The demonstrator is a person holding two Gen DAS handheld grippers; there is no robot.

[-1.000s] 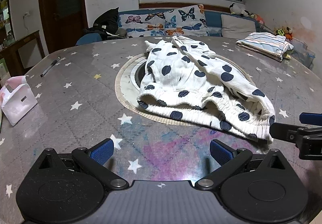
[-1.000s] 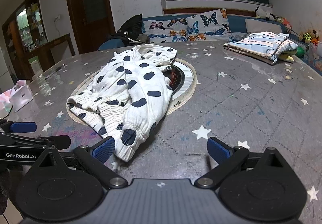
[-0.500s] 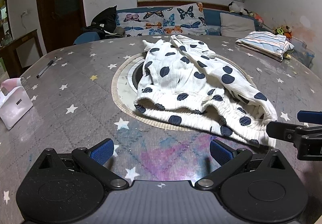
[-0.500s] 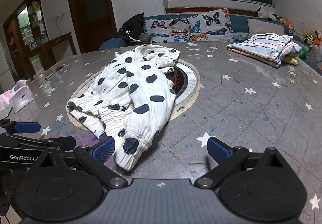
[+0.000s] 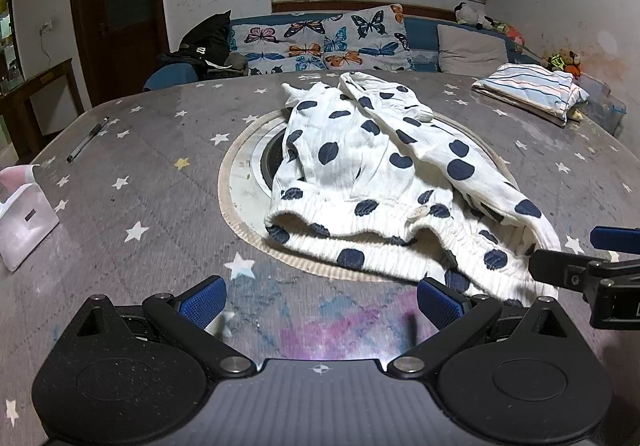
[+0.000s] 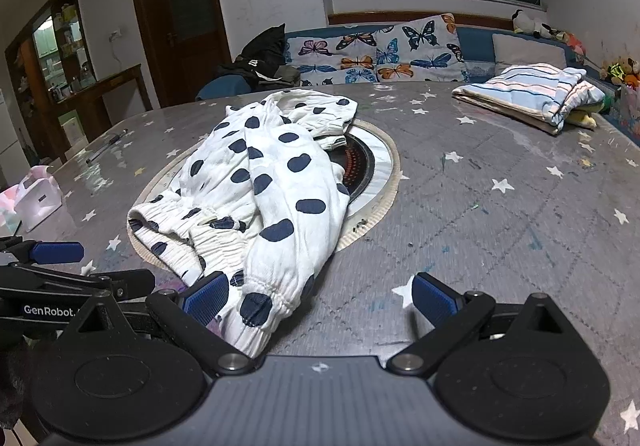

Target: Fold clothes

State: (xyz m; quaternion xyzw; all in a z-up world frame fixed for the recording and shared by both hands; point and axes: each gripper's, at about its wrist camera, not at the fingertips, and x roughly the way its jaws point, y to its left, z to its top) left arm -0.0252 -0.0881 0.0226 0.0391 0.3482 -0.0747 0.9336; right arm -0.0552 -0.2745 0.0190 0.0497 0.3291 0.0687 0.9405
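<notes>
Polka-dot garment [image 5: 384,181] lies rumpled, unfolded, over the round inset at the centre of the worktop [image 5: 152,173], its elastic hem towards me. Left claw [image 5: 320,300] and right claw [image 6: 320,298] both spread wide, empty, low just short of that hem; right claw's left finger beside a cuff [image 6: 256,310], presumably placed to take an edge. Striped folded pile [image 6: 532,93] sits far right.

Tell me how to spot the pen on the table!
Find the big grey starry table. Look at its far left edge, beyond the white box. The pen lies there alone: thin, dark and straight, nothing like the floppy spotted clothes.
</notes>
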